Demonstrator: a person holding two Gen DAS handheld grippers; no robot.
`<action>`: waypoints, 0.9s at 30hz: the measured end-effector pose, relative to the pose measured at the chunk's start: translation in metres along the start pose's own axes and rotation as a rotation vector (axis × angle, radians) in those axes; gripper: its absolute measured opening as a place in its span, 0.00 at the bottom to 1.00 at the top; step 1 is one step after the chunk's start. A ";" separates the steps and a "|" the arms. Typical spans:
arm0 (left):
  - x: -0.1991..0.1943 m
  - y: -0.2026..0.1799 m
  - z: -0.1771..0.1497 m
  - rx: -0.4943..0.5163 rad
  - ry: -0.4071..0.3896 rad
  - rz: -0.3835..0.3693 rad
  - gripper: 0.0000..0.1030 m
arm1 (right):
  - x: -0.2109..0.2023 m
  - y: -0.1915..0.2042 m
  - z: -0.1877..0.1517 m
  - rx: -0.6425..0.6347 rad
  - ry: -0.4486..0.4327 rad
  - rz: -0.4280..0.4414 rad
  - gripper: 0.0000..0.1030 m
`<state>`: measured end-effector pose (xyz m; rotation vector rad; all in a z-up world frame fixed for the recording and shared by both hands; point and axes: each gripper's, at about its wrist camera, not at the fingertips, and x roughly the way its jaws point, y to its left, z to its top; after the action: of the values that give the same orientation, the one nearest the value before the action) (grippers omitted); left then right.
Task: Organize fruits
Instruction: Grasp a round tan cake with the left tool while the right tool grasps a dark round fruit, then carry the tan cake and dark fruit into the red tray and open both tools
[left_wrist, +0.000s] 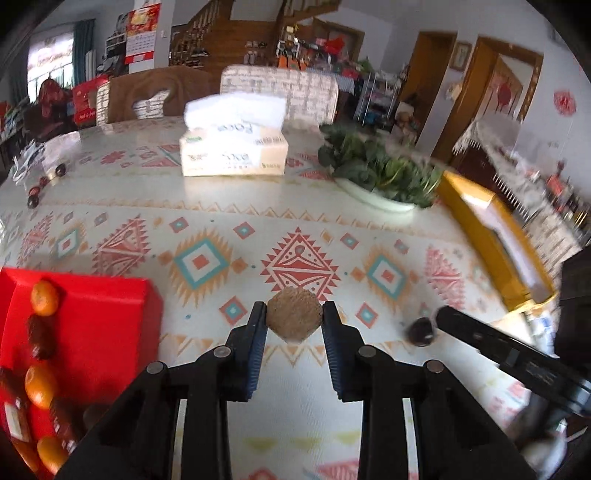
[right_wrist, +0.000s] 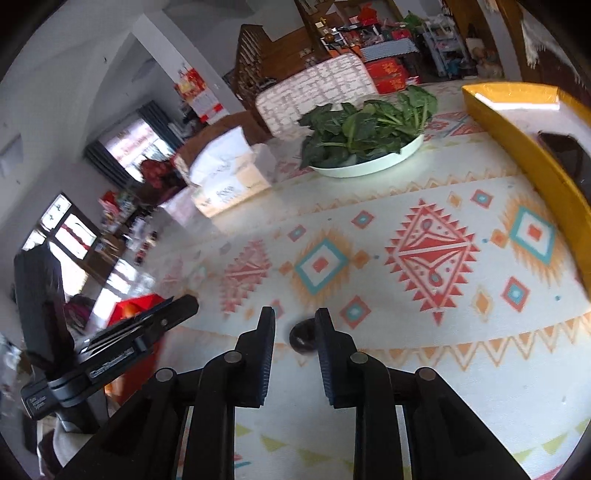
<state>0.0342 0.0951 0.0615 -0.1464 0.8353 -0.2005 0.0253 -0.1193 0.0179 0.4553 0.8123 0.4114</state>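
My left gripper (left_wrist: 294, 314) is shut on a round brown rough-skinned fruit (left_wrist: 293, 319) and holds it above the patterned tablecloth. A red box (left_wrist: 92, 325) at the lower left holds oranges (left_wrist: 44, 297) and dark red fruits (left_wrist: 40, 338). My right gripper (right_wrist: 294, 325) has a small dark fruit (right_wrist: 301, 338) between its fingertips, against the right pad; the jaws stand a little apart. The same dark fruit (left_wrist: 421, 331) shows at the right gripper's tip in the left wrist view. A yellow box (right_wrist: 532, 147) lies at the right.
A tissue box (left_wrist: 232, 147) stands at the table's middle back. A white dish of green leaves (left_wrist: 373, 166) sits beside the yellow box (left_wrist: 491, 236). Several small dark fruits (left_wrist: 44, 181) lie at the far left edge. Chairs stand behind the table.
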 end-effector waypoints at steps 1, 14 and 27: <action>-0.007 0.003 -0.002 -0.010 -0.010 -0.004 0.28 | 0.000 -0.001 0.000 0.010 0.000 0.018 0.24; -0.113 0.083 -0.044 -0.197 -0.161 0.050 0.28 | 0.009 0.018 -0.007 -0.111 0.004 -0.146 0.33; -0.142 0.175 -0.091 -0.367 -0.190 0.214 0.28 | 0.018 0.036 -0.023 -0.179 0.066 -0.272 0.27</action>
<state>-0.1062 0.2939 0.0674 -0.4110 0.6863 0.1687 0.0124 -0.0747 0.0127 0.1624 0.8795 0.2443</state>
